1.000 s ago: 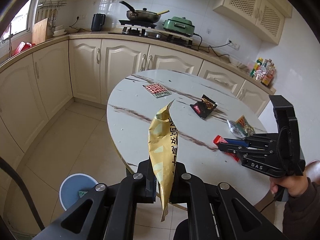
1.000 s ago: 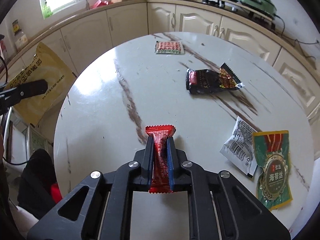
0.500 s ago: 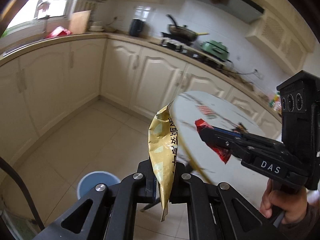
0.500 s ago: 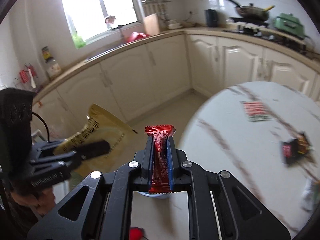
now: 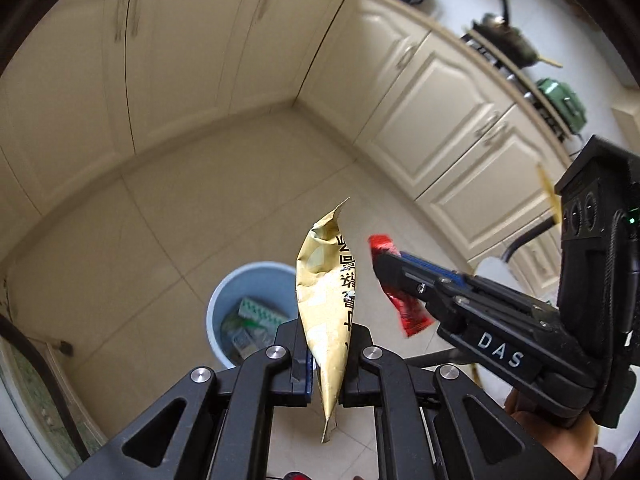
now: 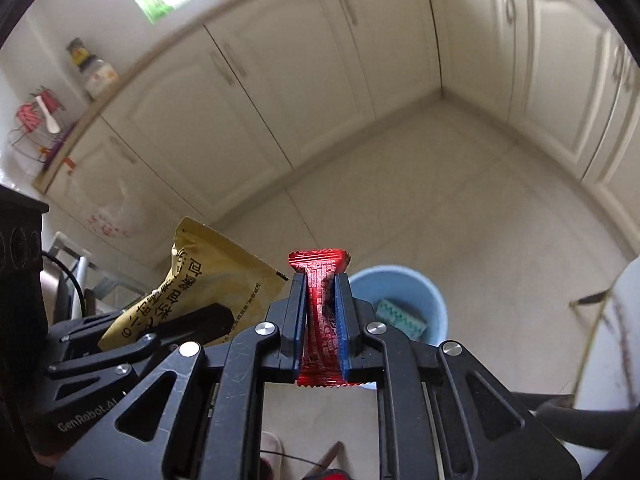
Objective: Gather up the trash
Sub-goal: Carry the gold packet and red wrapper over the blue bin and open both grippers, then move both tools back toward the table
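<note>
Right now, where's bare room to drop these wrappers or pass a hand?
Bare tile floor runs from the blue bin to the cabinets. The bin holds a few packets low down, with room above them. Crowded near the bin: the yellow packet and red wrapper hang close together.

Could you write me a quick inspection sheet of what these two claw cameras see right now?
Surface: beige tiled floor.
Job's things: crinkled yellow foil bag; red foil snack wrapper; round light-blue plastic bin on the floor, already holding green-patterned packets.
Clutter: nothing seen on the floor.
Claws: left claw shut on the yellow bag; right claw has just been easing open, the red wrapper between its pads.
Cables: black cable at the left edge.
Surroundings: cream cabinet doors, stove with black pan.
</note>
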The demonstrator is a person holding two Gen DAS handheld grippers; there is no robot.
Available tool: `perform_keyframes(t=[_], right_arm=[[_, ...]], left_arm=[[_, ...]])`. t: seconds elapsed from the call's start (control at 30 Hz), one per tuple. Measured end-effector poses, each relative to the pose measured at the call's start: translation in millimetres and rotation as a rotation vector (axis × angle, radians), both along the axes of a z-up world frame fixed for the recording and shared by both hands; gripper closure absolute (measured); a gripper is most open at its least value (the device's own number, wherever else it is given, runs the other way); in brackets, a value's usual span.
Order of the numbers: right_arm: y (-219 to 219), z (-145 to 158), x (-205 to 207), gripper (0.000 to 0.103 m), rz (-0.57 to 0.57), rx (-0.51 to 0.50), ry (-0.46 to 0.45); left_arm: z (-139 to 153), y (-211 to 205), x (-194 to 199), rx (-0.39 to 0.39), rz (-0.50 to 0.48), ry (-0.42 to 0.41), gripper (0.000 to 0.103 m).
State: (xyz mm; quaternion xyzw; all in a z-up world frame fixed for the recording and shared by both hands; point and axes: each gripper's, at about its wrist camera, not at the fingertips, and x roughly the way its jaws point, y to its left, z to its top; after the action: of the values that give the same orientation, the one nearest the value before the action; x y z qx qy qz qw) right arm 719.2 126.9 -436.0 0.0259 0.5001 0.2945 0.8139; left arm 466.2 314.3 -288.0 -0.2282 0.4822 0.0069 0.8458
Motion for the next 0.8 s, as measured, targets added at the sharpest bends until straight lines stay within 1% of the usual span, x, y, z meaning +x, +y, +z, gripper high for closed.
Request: perform_keyframes(t=[0.17, 0.23, 0.27, 0.3, 0.37, 0.43, 0.5, 0.53, 0.6, 0.63, 0.67, 0.73, 0.8], right_arm=[[2.7, -35.9, 20.6, 0.076, -0.030, -0.025, 0.048], [-3.2, -45.2, 25.0, 0.066, -0.049, -0.032, 0.061], [-6.0, -47.5, 25.8, 0.059, -0.055, -0.030, 0.066], [-9.2, -49.6, 26.2, 0.055, -0.067, -0.033, 0.068], [-18.6, -52.8, 28.6, 0.055, -0.089, -0.047, 0.068], [-27.9, -53.4, 32.1, 0.054, -0.107, -0.052, 0.070], [-33.4, -52.2, 33.0, 0.047, -0.119, -0.052, 0.070], [-34.2, -49.6, 32.5, 0.045, -0.124, -0.050, 0.066], [-35.0, -42.3, 28.4, 0.041, -0.129, -0.047, 0.060], [-35.9, -40.4, 27.2, 0.041, -0.131, -0.045, 0.061], [-33.7, -37.0, 25.9, 0.041, -0.131, -0.043, 0.058], [-35.0, -29.9, 22.1, 0.039, -0.129, -0.042, 0.044], [-35.9, -19.9, 15.4, 0.033, -0.125, -0.040, 0.026]], left_arm=[[-35.0, 15.5, 36.2, -0.009, -0.010, 0.072, 0.099], [-50.1, 18.5, 51.4, -0.003, -0.024, 0.099, 0.099], [-56.1, 19.8, 59.9, 0.008, -0.023, 0.116, 0.099], [-58.2, 16.2, 68.9, 0.012, -0.023, 0.123, 0.099], [-67.4, 15.5, 84.7, 0.006, -0.029, 0.140, 0.098], [-73.0, 8.7, 100.1, 0.023, -0.033, 0.156, 0.096], [-73.3, 1.8, 108.9, 0.040, -0.021, 0.163, 0.093], [-71.3, 1.7, 110.3, 0.035, -0.013, 0.159, 0.089], [-65.5, 2.8, 113.1, 0.037, 0.006, 0.144, 0.072], [-62.3, 1.4, 113.7, 0.047, 0.014, 0.140, 0.053], [-57.5, 2.9, 114.8, 0.066, 0.026, 0.130, 0.044], [-48.7, -0.8, 107.2, 0.085, 0.038, 0.111, 0.043], [-35.5, 0.1, 103.8, 0.101, 0.058, 0.096, 0.043]])
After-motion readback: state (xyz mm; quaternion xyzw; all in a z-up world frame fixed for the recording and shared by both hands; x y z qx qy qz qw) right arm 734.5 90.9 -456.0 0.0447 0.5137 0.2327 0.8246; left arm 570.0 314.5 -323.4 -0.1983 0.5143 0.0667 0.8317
